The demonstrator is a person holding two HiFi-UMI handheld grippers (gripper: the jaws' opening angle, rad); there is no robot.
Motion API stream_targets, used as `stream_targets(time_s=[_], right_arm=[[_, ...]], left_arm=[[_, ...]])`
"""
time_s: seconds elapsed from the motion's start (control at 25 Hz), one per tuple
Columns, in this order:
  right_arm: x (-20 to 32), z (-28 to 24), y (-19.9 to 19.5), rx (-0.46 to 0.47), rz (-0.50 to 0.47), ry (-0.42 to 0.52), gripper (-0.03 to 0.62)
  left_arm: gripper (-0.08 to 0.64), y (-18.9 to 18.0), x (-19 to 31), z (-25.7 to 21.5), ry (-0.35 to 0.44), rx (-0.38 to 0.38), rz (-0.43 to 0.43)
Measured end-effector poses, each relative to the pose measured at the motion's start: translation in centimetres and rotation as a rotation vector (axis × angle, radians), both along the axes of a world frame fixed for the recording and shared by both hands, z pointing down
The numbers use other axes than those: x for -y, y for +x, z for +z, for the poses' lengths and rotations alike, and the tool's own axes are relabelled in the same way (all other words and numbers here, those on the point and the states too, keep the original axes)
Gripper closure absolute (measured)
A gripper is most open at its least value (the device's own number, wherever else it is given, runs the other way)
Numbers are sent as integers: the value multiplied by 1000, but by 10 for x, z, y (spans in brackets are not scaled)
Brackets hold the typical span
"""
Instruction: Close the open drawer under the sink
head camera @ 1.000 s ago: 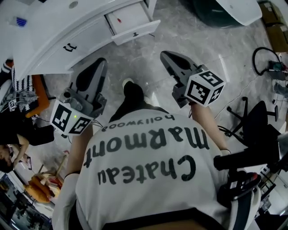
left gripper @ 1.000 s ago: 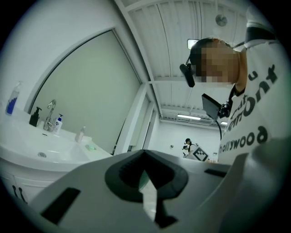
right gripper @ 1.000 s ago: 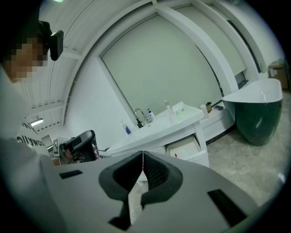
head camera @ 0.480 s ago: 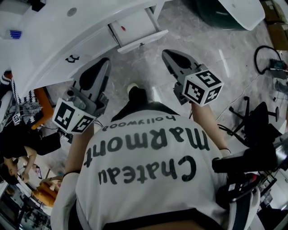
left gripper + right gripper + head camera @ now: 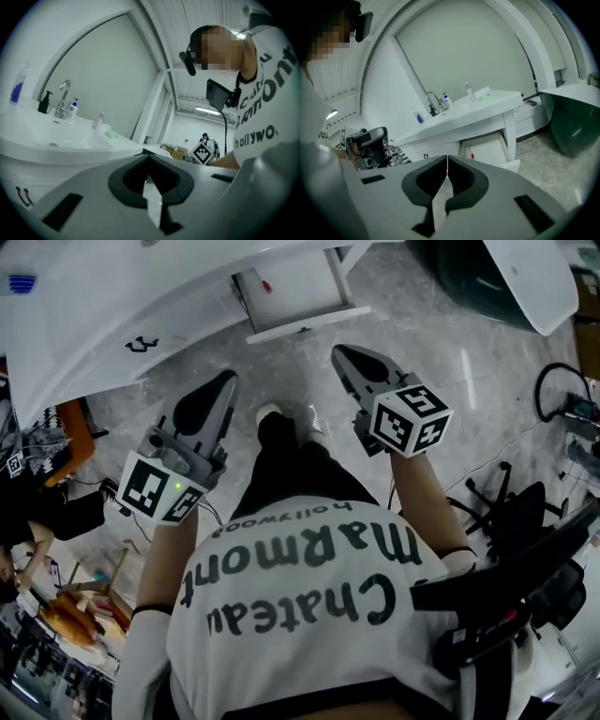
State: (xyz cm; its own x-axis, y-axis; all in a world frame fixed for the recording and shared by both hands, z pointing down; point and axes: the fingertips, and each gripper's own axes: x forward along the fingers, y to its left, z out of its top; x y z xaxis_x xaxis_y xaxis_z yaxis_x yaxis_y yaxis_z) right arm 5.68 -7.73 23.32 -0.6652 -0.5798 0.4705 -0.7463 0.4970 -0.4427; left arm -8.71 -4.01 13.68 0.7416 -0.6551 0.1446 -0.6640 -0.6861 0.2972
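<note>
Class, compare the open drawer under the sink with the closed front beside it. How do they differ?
The open drawer is pulled out, a small red item showing inside; the closed front sits flush. The open drawer lies ahead of the right gripper, the closed front nearer the left gripper. Both are white.

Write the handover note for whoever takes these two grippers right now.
Left gripper: shut, empty, held in the air over the floor.
Right gripper: shut, empty, also in the air, the nearer of the two to the drawer.
Drawer: pulled out of the white cabinet under the sink, ahead of the person and slightly to the right. A small red item lies inside.
Done: nothing yet, and neither gripper touches the drawer.
Left: bring a gripper, probably the right, to the drawer front and push until it sits flush with the cabinet.
</note>
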Motion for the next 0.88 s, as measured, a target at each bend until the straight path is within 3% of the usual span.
stream_targets(time_s=[0.16,0.32,0.52,0.72,0.88], right_arm=[[14,46,-2,-30,-106,-7,580],[9,88,7,-81,-177,43,580],[9,152,8,-91,-179,93,578],[23,201,1,-66,-162,169,578],[38,239,-5,-35,-136,220,578]], left_arm=[[552,5,4,48,-57,18,-107],[552,21,-9,89,-34,25,-159],[552,45,-17,163,34,62,-67],[552,56,3,223,121,27,2],[552,62,16,264,140,21,46]])
